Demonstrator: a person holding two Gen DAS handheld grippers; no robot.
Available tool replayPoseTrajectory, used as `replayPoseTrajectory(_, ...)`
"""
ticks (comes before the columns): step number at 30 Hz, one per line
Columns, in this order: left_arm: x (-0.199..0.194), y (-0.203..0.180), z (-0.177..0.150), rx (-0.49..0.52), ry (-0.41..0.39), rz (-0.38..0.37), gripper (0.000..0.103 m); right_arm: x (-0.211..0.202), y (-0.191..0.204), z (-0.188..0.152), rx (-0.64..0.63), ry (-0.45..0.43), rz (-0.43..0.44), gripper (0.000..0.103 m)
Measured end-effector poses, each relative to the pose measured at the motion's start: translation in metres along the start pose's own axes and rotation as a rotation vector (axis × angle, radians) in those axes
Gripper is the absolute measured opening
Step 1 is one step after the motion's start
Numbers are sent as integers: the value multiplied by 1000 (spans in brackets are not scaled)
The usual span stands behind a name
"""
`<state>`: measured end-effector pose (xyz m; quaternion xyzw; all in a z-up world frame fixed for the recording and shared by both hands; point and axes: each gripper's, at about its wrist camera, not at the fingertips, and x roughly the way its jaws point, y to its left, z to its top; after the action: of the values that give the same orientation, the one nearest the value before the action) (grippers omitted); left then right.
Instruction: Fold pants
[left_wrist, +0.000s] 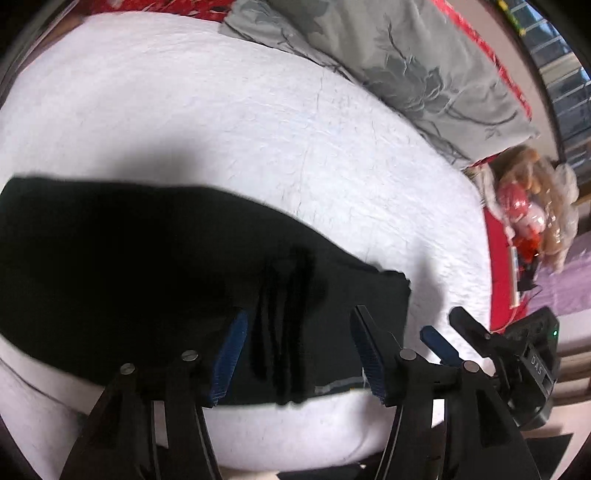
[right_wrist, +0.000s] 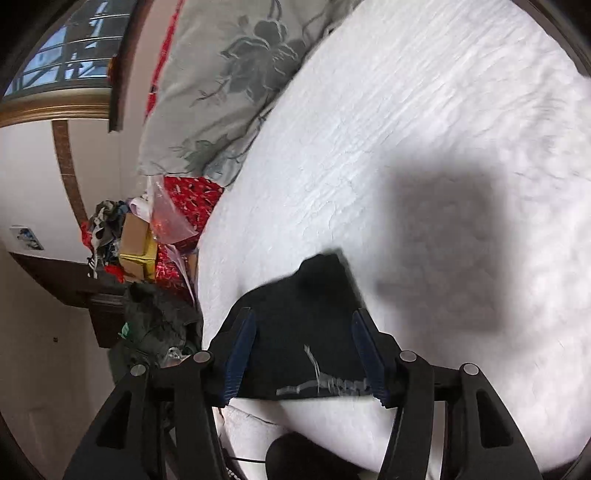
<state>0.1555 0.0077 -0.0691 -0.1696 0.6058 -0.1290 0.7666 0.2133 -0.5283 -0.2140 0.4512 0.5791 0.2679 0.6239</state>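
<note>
Black pants (left_wrist: 129, 266) lie flat on a white bedsheet (left_wrist: 221, 122), stretching from the left across the lower middle of the left wrist view. My left gripper (left_wrist: 297, 325) is open above their near edge, with wrinkled cloth between the blue pads (left_wrist: 231, 354). My right gripper (left_wrist: 447, 332) shows there at the right, open, just past the pants' right end. In the right wrist view my right gripper (right_wrist: 303, 328) is open over a corner of the pants (right_wrist: 306, 332) with a pale stitched mark. Neither gripper holds cloth.
A grey floral pillow (left_wrist: 406, 62) lies at the far side of the bed, also in the right wrist view (right_wrist: 221, 81). A doll in plastic wrap (left_wrist: 528, 206) sits by the bed edge. Boxes and clutter (right_wrist: 129, 243) stand on a dark shelf beside the bed.
</note>
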Motion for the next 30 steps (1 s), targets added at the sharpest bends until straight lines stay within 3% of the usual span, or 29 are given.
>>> replayPoseTrajectory(5,38,-19,20,-29,30,56,57,29,-1,9,-35,26,-81,57)
replayPoseTrajectory(6,46,-23,20,-24,32,75,54,36,1,9,-64,30,-112,57)
replayPoseTrajectory(7,49,-26,24,-6,25,94,37,37,-1,7,-87,35,-130,56)
replayPoseTrajectory(9,52,-36,23,45,16,129,30,46,3,8,-149,49,-164,19)
replayPoseTrajectory(13,68,-58,14,189,-26,237,32,42,-8,10,-126,25,-153,17)
replayPoseTrajectory(15,69,-61,8,226,-45,252,32,45,-19,7,-111,31,-149,15)
replayPoseTrajectory(17,64,-57,10,200,-30,207,32,43,-16,8,-114,34,-144,17)
replayPoseTrajectory(18,59,-51,12,169,-17,168,33,42,-13,9,-115,39,-141,24)
replayPoseTrajectory(21,38,-27,12,63,-8,63,34,25,4,2,-172,23,-147,24)
replayPoseTrajectory(25,17,-15,-10,55,-22,6,46,2,24,-21,-282,6,-87,24)
replayPoseTrajectory(27,15,-21,-28,126,-38,49,48,0,26,-35,-330,21,-101,24)
replayPoseTrajectory(30,37,-35,-48,252,-56,249,47,14,20,-49,-376,73,-176,24)
